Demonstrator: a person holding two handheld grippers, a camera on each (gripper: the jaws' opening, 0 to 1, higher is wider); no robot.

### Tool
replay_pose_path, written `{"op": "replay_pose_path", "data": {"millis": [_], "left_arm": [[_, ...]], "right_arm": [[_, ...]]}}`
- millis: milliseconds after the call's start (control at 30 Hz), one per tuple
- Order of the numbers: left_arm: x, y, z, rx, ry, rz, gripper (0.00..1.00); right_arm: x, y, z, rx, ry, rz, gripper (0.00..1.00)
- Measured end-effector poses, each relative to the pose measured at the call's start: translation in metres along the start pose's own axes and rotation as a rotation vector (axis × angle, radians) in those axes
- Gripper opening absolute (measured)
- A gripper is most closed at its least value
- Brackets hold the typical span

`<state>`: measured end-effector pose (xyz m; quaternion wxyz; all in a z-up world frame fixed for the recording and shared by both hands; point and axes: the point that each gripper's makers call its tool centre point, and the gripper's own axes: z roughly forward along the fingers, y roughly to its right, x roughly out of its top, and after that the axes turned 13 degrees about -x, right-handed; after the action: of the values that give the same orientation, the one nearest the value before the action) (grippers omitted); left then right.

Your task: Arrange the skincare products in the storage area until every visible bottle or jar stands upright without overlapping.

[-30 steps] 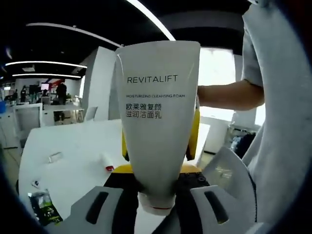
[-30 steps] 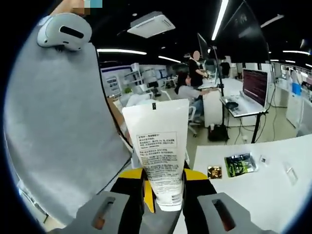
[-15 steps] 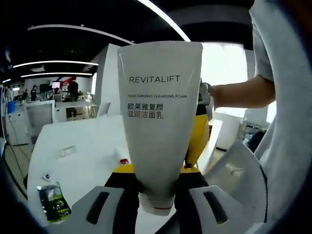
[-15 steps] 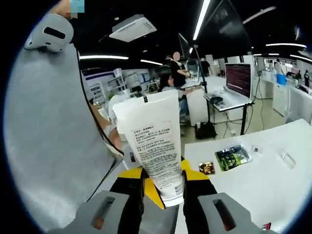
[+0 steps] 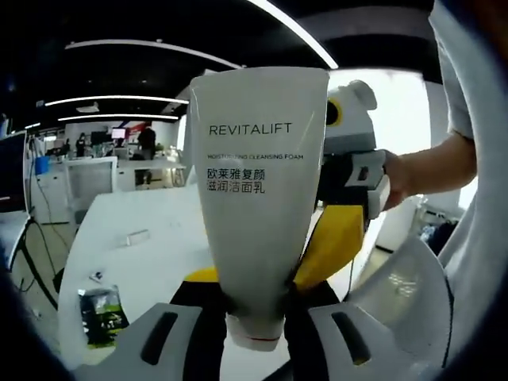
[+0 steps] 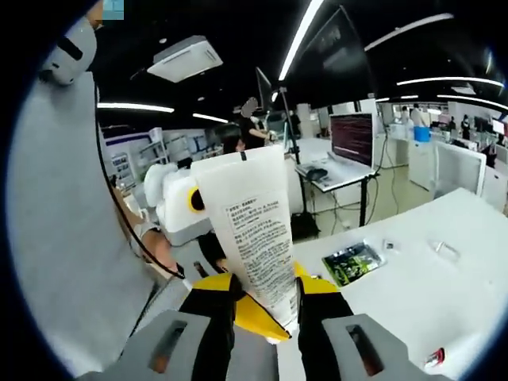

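Note:
A white REVITALIFT cleansing-foam tube [image 5: 258, 182] stands cap-down in the air, its crimped end up. My left gripper [image 5: 254, 335] is shut on its narrow cap end. In the right gripper view I see the tube's printed back [image 6: 254, 230], leaning slightly left, with its lower end pinched between the black pads of my right gripper [image 6: 266, 332]. The right gripper's yellow-and-white body [image 5: 349, 182] shows behind the tube, held by a hand. The left gripper's white and yellow body [image 6: 184, 208] sits behind the tube in the right gripper view.
A white table [image 5: 135, 254] lies below, with a green packet [image 5: 101, 313] [image 6: 349, 260] and a small red-tipped item [image 6: 432, 359] on it. A desk with a monitor [image 6: 349, 139] stands farther off. The person's grey sleeve [image 6: 71, 238] is close by.
Both views have swung round with the hands. The right gripper's body has come further into the left gripper view, and the tube now leans more in the right gripper view.

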<state>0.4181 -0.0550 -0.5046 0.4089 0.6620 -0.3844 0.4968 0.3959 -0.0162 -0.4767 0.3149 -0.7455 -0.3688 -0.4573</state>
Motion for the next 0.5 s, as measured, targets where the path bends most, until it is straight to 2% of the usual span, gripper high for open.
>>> {"op": "replay_pose_path", "data": {"millis": [67, 133, 200, 300, 500], "left_arm": [[-0.001, 0.000, 0.000, 0.009, -0.008, 0.006, 0.24], [-0.001, -0.004, -0.002, 0.033, -0.005, 0.003, 0.24], [-0.002, -0.008, -0.004, 0.049, -0.005, -0.001, 0.24], [-0.005, -0.009, -0.003, 0.066, -0.023, 0.005, 0.24], [-0.007, -0.011, -0.003, 0.078, -0.042, 0.010, 0.24]], "right_arm": [[0.007, 0.000, 0.002, -0.024, 0.042, 0.043, 0.25], [0.006, 0.003, 0.005, -0.070, 0.039, 0.062, 0.26], [0.010, 0.003, 0.008, -0.108, 0.064, 0.054, 0.24], [0.015, 0.002, 0.013, -0.141, 0.093, 0.103, 0.25], [0.011, 0.004, 0.021, -0.203, 0.073, 0.092, 0.24]]}}
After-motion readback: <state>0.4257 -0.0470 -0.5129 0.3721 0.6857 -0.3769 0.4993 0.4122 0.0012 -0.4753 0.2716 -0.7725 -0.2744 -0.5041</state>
